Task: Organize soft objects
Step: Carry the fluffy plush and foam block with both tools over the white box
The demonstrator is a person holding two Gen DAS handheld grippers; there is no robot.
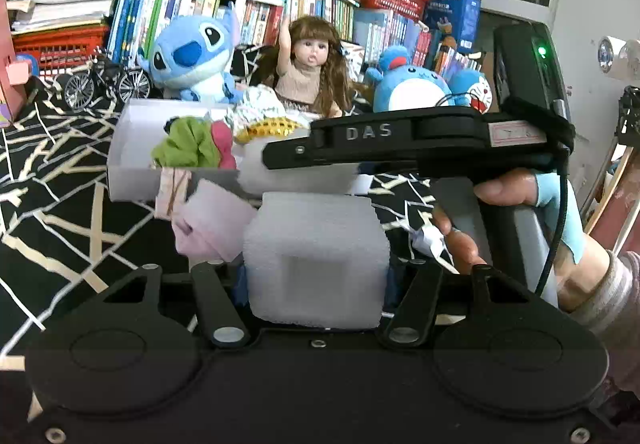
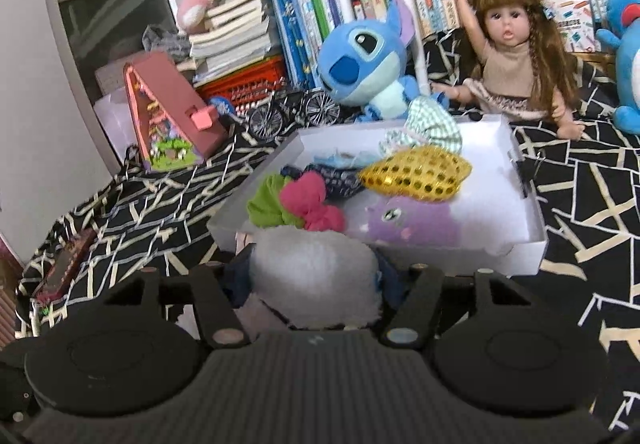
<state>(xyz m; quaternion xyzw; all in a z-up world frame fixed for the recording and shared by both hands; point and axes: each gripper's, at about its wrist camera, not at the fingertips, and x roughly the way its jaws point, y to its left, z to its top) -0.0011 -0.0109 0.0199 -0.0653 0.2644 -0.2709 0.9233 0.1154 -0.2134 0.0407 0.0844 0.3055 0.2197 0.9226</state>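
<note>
Black cloth with a pale line pattern [image 2: 580, 204], spread across the whole work surface. Bookshelf [image 1: 256, 4] packed with upright books along the back.

White open box [image 2: 532, 240], set flat on the cloth just ahead of both grippers. Inside: purple plush [image 2: 416, 220] near the front wall, gold sequinned pouch [image 2: 416, 172] above it, checked green-and-white cloth [image 2: 432, 120] over the rear wall, green cloth [image 2: 266, 204] and pink cloth [image 2: 308, 200] bunched together at the left front.

Behind the box: blue plush toy [image 2: 360, 60] at left, long-haired doll [image 2: 512, 56] seated at right with one arm raised, model bicycle [image 2: 288, 112] further left.

Left gripper [image 1: 316, 280]: clamped on a white foam block [image 1: 316, 256], pads pressed against both sides, block held short of the box front. Pale pink soft item [image 1: 212, 224] just left of the block.

Right gripper [image 2: 316, 284]: clenched on a white fluffy ball [image 2: 312, 264], sides squeezed between the fingers, ball held at the front wall of the box. In the left wrist view, right-hand tool extended across the box, gripped by a hand [image 1: 500, 212].
</note>
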